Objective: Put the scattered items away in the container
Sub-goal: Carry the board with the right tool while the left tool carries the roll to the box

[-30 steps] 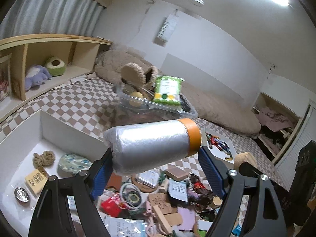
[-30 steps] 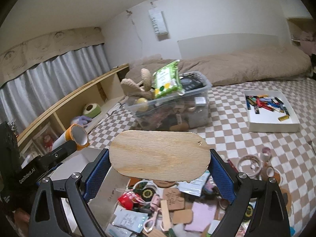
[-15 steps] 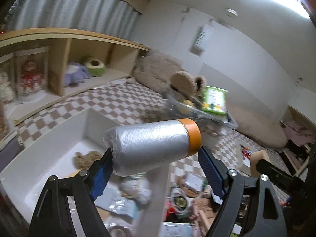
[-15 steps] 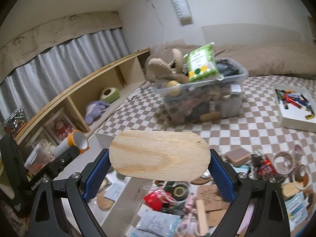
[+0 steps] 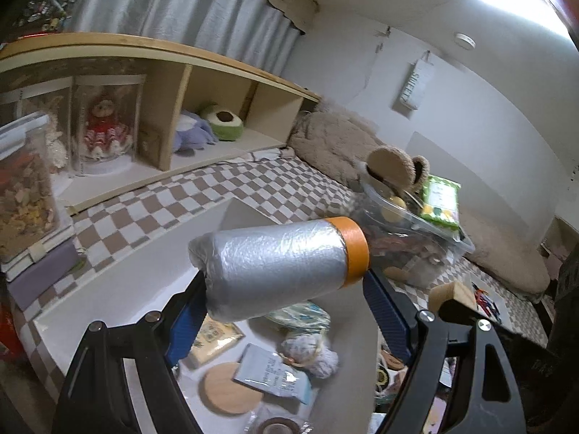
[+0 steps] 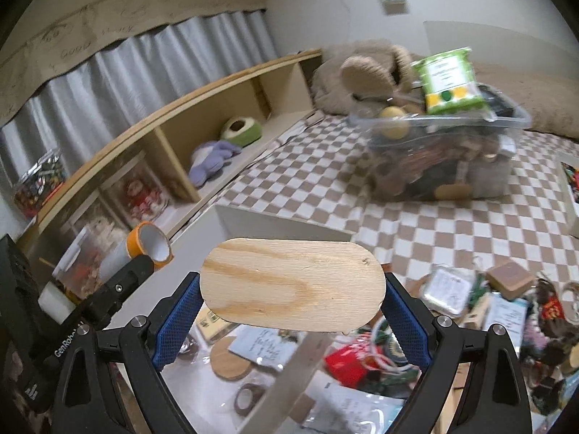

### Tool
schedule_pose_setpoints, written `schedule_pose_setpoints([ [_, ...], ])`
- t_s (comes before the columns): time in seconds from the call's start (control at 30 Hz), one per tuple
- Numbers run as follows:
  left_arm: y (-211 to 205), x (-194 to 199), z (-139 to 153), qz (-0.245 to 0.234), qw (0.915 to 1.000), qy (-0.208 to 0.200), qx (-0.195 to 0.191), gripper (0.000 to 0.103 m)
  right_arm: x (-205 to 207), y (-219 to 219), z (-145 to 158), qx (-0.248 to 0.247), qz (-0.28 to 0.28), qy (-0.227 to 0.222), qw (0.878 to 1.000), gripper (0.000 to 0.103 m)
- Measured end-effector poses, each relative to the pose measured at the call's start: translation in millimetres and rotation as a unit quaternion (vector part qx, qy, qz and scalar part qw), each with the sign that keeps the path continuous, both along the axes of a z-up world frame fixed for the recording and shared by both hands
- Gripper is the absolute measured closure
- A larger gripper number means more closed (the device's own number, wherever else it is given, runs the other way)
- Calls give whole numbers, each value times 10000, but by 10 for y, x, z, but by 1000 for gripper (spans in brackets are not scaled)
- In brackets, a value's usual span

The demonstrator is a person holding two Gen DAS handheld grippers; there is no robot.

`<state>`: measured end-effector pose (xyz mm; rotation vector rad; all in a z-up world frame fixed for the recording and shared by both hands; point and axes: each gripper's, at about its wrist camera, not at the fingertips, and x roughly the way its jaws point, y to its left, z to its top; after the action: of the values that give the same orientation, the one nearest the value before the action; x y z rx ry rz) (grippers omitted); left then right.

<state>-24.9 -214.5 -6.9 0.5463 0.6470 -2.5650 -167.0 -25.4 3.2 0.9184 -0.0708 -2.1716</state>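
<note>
Left wrist, silver orange-capped roll [image 5: 278, 267], crinkly film

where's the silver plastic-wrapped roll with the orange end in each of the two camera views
Left wrist: silver plastic-wrapped roll with the orange end, centre, clamped crosswise in the left gripper.
Right wrist: far left, only its orange open end visible.
Shared landmark: green avocado-shaped plush on the wooden shelf.

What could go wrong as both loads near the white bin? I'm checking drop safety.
The left gripper holds the plastic-wrapped roll only by its ends, so it may roll on landing. The wooden board in the right gripper hangs over the white bin's wall and could tip outside. Both tools are close and might bump.
</note>
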Motion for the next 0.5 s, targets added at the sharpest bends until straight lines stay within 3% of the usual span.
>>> schedule_pose_setpoints([
  [0.27, -316, 200, -45, 530, 9986, 6, 81, 19, 132, -477, -304, 463, 570, -160, 9972, 8],
  [0.5, -459, 262, -113, 672, 9975, -1, 226, 19, 326, -890, -574, 1097, 1282, -88, 9856, 8],
])
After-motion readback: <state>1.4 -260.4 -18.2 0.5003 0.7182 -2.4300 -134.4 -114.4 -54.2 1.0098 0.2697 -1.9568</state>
